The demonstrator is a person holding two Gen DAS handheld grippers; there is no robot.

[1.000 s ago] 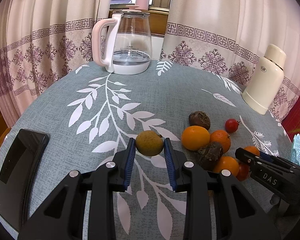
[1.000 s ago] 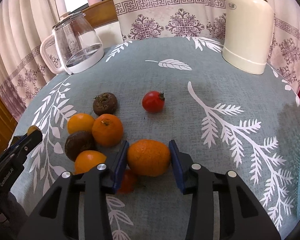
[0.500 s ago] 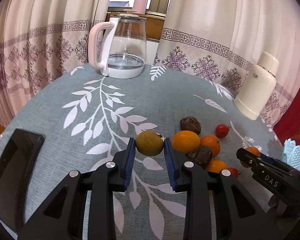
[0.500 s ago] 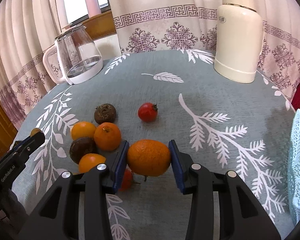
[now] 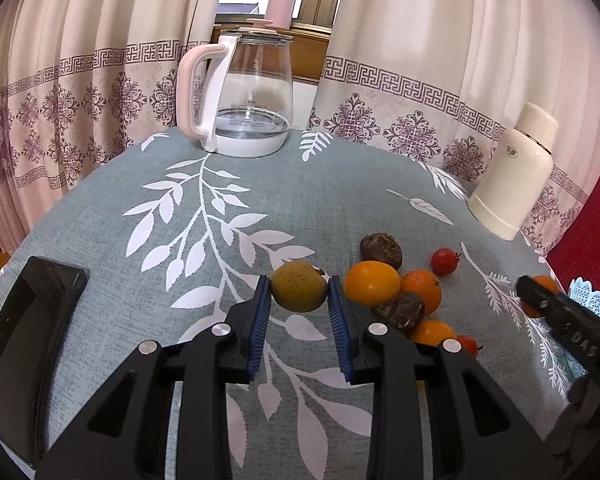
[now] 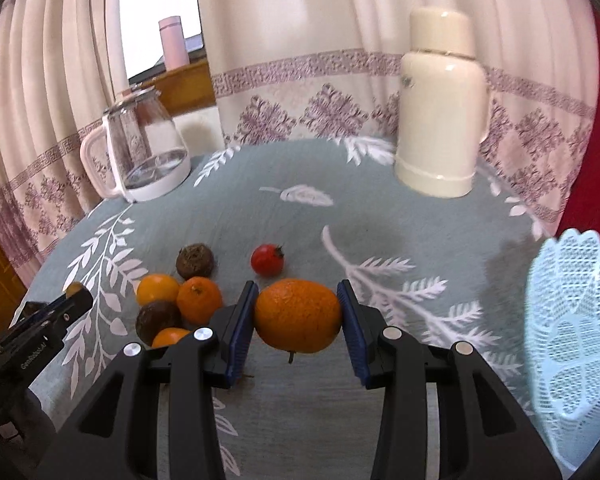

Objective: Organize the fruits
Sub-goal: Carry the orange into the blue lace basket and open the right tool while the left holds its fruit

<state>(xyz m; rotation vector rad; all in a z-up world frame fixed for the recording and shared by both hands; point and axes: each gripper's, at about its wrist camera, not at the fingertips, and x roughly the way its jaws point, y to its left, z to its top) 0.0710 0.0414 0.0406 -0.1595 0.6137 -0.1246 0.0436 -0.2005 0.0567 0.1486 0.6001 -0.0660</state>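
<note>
Holding two items: my left tongs clamped on a greenish-brown fruit; my right tongs clamped on an orange, lace basket at right frame edge.

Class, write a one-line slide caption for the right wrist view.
Right claw grips an orange above the leaf-print tablecloth, lace basket at right.

White letters "DAS" stand on the right gripper seen from the left wrist, "GenRobot.AI" on the left gripper seen from the right; marks on the flask and kettle are unreadable.
</note>
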